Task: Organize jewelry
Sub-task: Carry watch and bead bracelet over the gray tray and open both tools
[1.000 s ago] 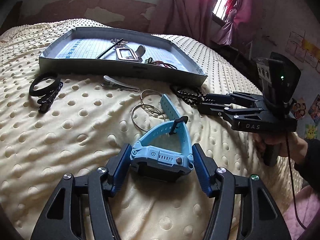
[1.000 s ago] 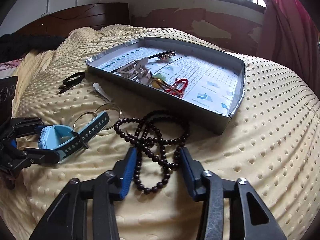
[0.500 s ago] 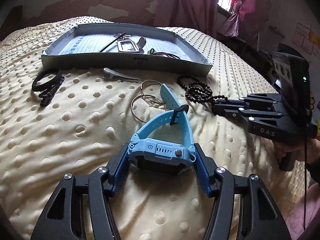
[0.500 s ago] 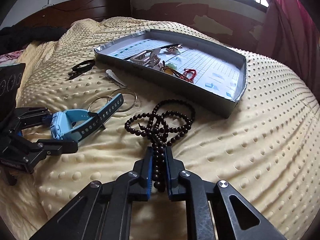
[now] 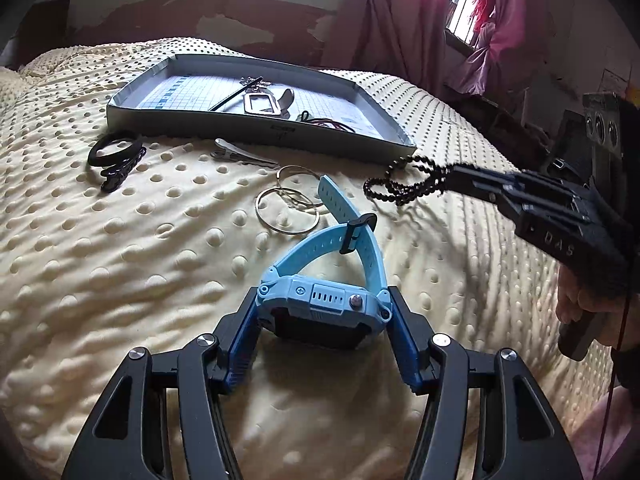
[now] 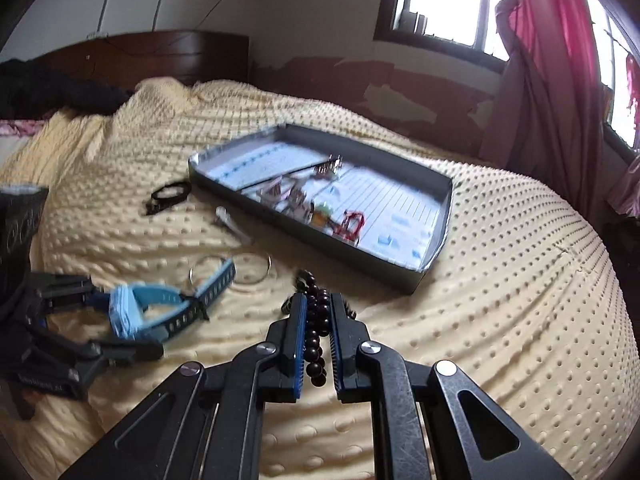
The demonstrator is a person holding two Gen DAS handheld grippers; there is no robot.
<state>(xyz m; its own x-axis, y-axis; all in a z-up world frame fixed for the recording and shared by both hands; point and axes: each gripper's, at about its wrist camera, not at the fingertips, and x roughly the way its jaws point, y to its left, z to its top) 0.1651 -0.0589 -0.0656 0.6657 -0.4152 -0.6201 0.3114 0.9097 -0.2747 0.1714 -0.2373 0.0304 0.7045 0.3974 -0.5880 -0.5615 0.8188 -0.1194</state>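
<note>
A bed under a cream dotted blanket carried a shallow grey tray towards its head. Before the tray lay black hair ties, a silver clip and thin metal bangles, with a blue watch nearer the foot

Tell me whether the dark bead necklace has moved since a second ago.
Yes. The bead necklace has left the blanket; it now hangs clamped in the right gripper, nearer the tray.
</note>
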